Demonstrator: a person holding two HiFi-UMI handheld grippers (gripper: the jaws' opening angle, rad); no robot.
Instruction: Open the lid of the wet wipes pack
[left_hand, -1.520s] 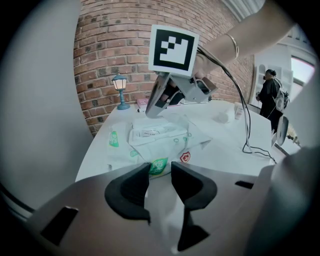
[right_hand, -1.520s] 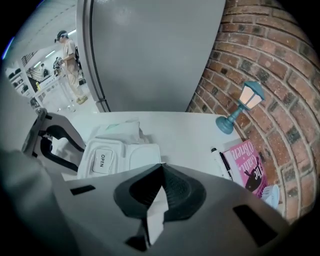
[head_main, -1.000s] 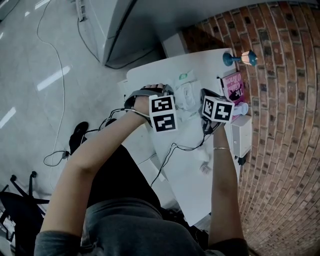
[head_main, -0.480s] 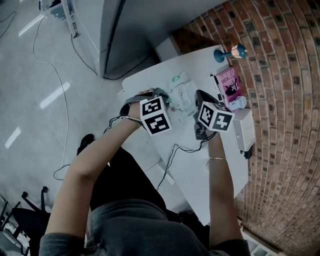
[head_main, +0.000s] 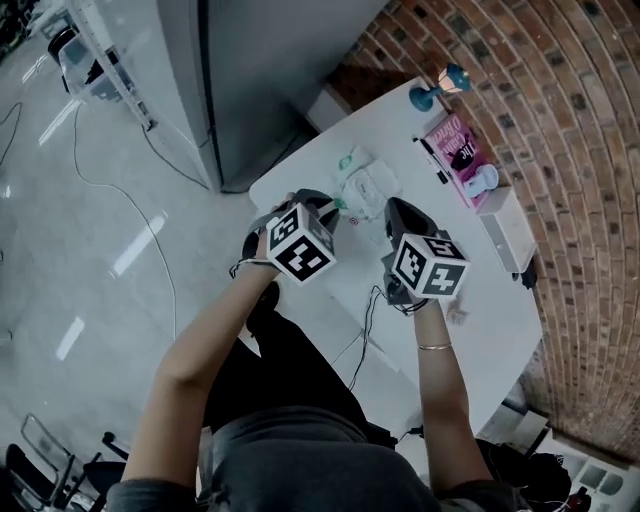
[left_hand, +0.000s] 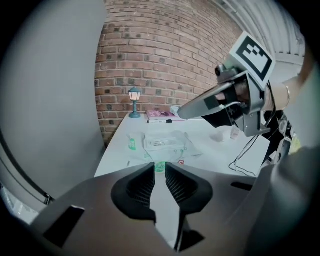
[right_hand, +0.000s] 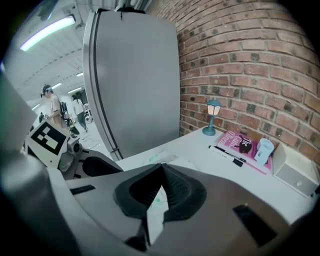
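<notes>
My white worktop (head_main: 398, 132) by the brick wall carries a wet wipes pack (head_main: 368, 188), a small teal lamp (head_main: 432, 93), a pink book (head_main: 455, 148), a black pen (head_main: 432, 160) along its edge, and a white box (head_main: 508, 230).

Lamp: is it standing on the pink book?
No, the lamp stands on the table, off to one side of the book.

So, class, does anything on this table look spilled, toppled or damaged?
Nothing stands out. The wipes pack lies flat on the table, the lamp stands upright and the book lies by the wall. No spill shows.
</notes>
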